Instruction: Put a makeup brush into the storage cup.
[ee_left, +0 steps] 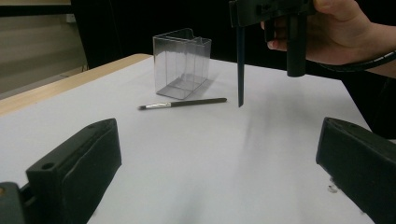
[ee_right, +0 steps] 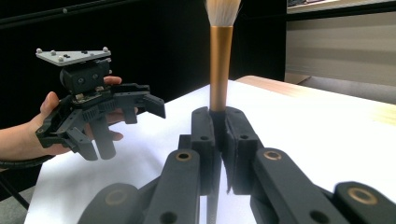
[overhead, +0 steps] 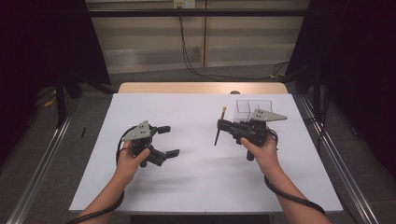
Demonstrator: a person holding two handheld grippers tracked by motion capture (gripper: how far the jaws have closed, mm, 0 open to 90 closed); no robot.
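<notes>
Gripping a makeup brush [ee_right: 219, 70] by its handle, your right gripper [overhead: 227, 127] has its jaws closed on it, with the gold collar and pale bristles standing up above the pads in the right gripper view and the dark handle hanging down below the jaws. In the left gripper view the handle's tip hangs just above the white table [overhead: 196, 186], clear of the surface.

Take the clear plastic box [ee_left: 181, 63] as your landmark. It stands upright and open at the top, near the table's far edge on your right side. The held brush is just beside the box, on the side toward the table's middle, and does not touch it. A second, thinner brush [ee_left: 182, 103] lies flat on the table just in front of the box, bristles pointing away from the held brush, apart from both.

Your left gripper [overhead: 166, 140] is well apart from the box, over the left half of the table, with its jaws wide open and nothing between them.

Between your left gripper and the box, the table surface is bare, as is the near strip in front of your hands. Behind the box little surface remains before the table's far edge.
</notes>
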